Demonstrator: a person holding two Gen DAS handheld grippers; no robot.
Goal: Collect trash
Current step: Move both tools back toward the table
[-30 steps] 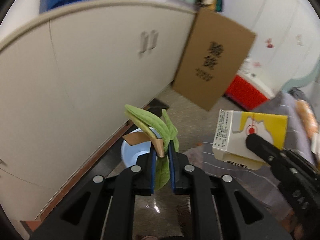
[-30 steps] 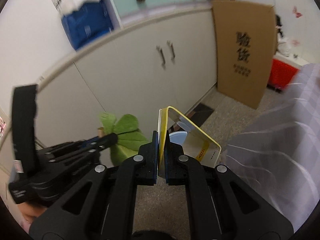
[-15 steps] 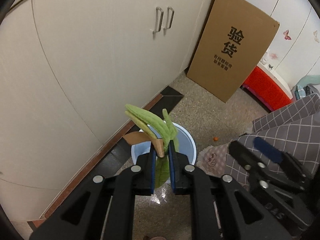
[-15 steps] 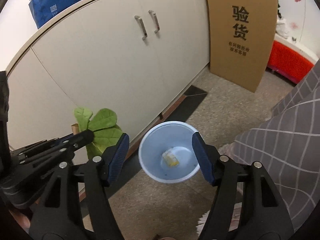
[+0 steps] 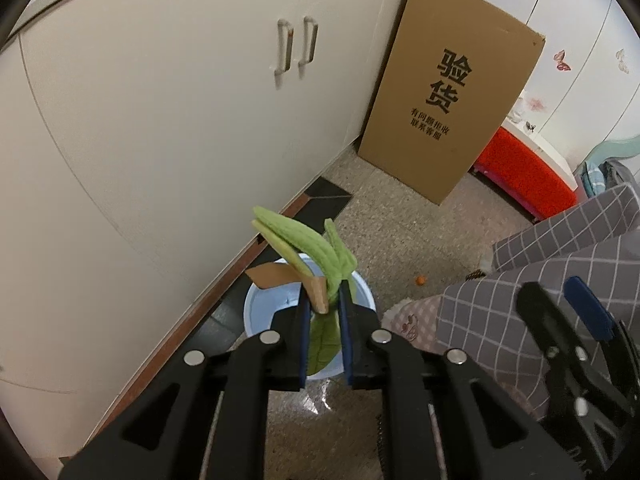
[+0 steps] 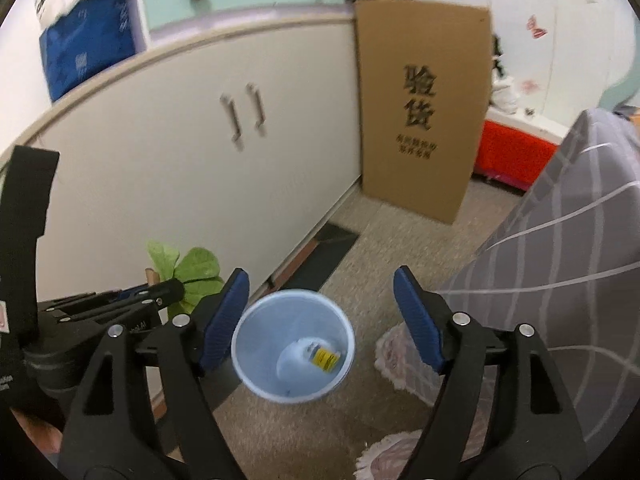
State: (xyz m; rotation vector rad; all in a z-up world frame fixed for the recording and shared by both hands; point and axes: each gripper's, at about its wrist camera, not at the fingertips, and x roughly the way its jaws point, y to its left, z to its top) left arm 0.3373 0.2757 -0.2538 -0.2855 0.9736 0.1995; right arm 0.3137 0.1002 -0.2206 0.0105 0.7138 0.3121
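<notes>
A light blue bin [image 6: 256,360] stands on the floor by the cabinet. A yellow and white carton [image 6: 324,358] lies at its bottom. My right gripper [image 6: 320,280] hovers over the bin, its jaws opening wide with nothing between them. My left gripper [image 5: 324,304] holds a bunch of green leaves [image 5: 304,240] with a brown stem above the bin [image 5: 260,312]. Its jaws are opening slightly, and the leaves still sit pinched between the pads. The right wrist view shows the left gripper [image 6: 176,288] and the leaves [image 6: 198,268] just left of the bin.
White cabinet doors [image 5: 180,120] run along the left. A tall cardboard box [image 5: 448,100] leans at their far end, with a red box [image 5: 520,168] beyond. Grey checked cloth [image 5: 560,248] and a small rug [image 6: 400,356] lie right of the bin. An orange bit [image 5: 419,280] sits on the floor.
The right gripper opened and the carton it held dropped into the bin. The left gripper came forward and lower over the bin with the leaves.
</notes>
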